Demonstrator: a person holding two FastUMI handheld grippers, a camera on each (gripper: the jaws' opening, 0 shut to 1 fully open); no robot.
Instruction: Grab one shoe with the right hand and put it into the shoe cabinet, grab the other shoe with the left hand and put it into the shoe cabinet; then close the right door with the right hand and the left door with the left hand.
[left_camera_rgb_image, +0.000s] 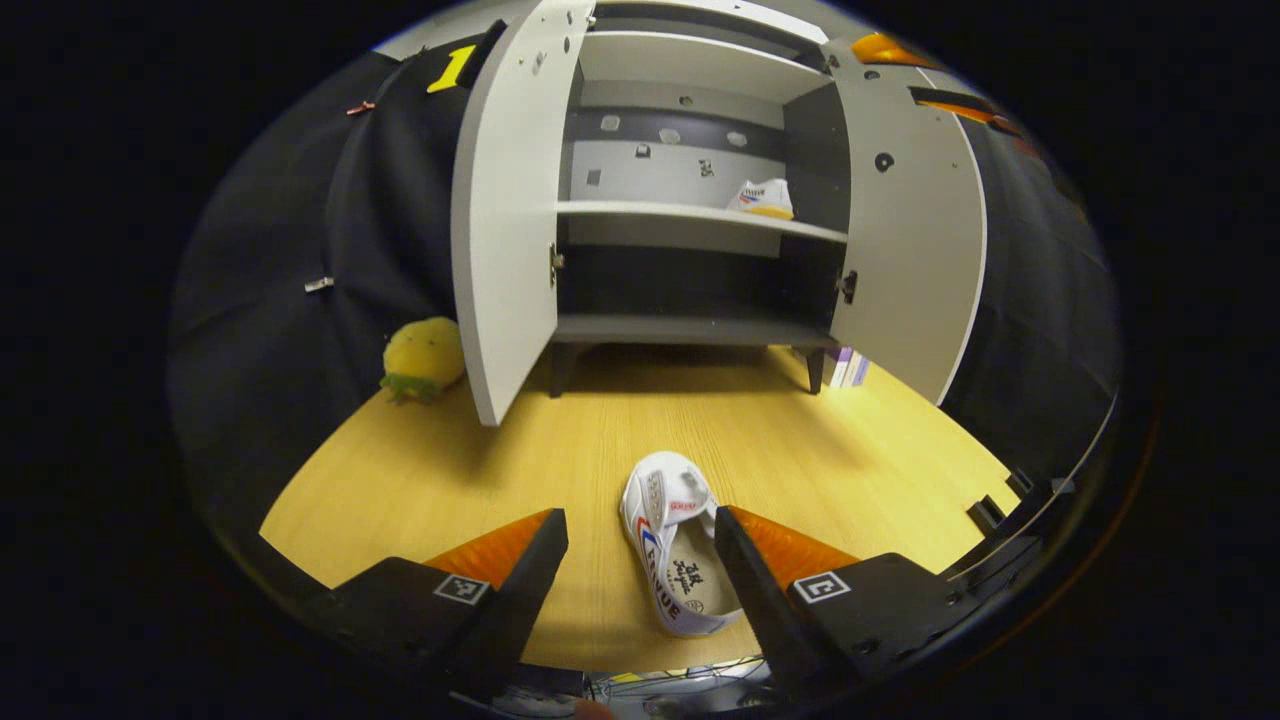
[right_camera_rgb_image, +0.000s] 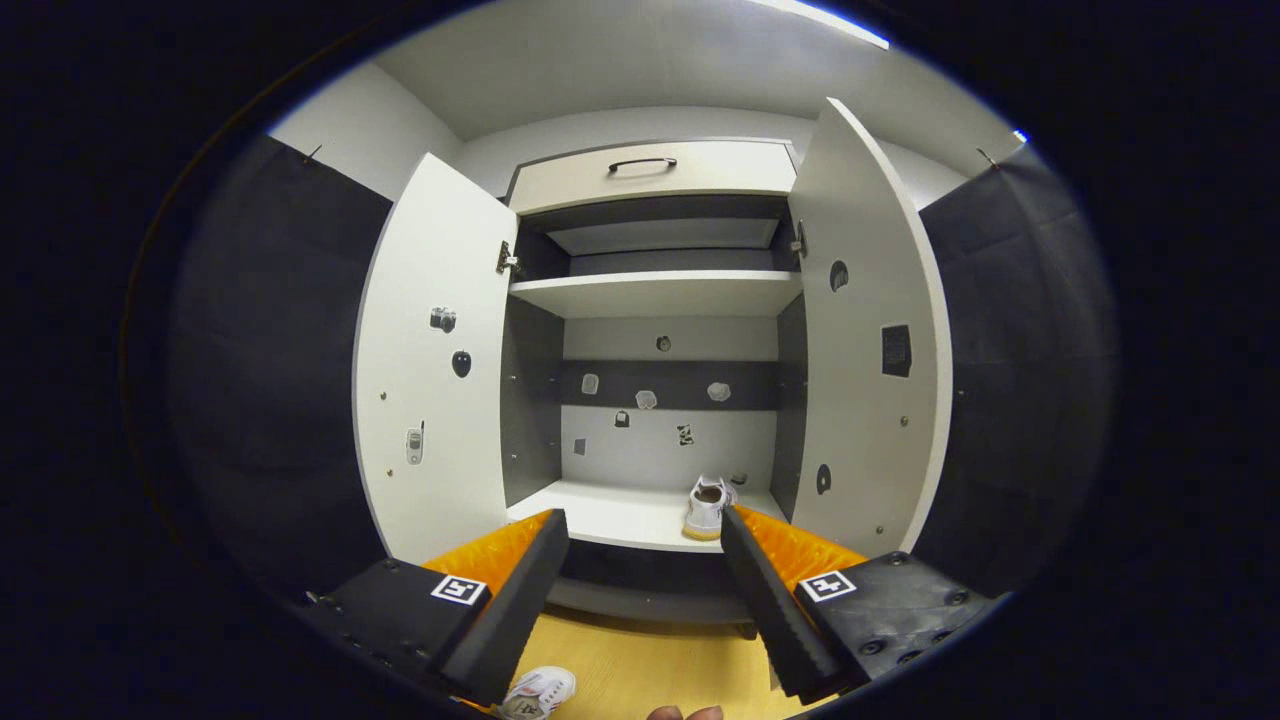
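Left gripper view: plush toy (left_camera_rgb_image: 424, 357) beside cabinet (left_camera_rgb_image: 700, 225); right: drawer (right_camera_rgb_image: 655, 172)

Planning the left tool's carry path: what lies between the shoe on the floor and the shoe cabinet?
Only bare wooden floor between the shoe and the shoe cabinet, seen in the left gripper view.

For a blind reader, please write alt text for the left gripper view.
The open left gripper hovers over a white shoe on the wooden floor. Beyond stands the open shoe cabinet, the other shoe on its shelf.
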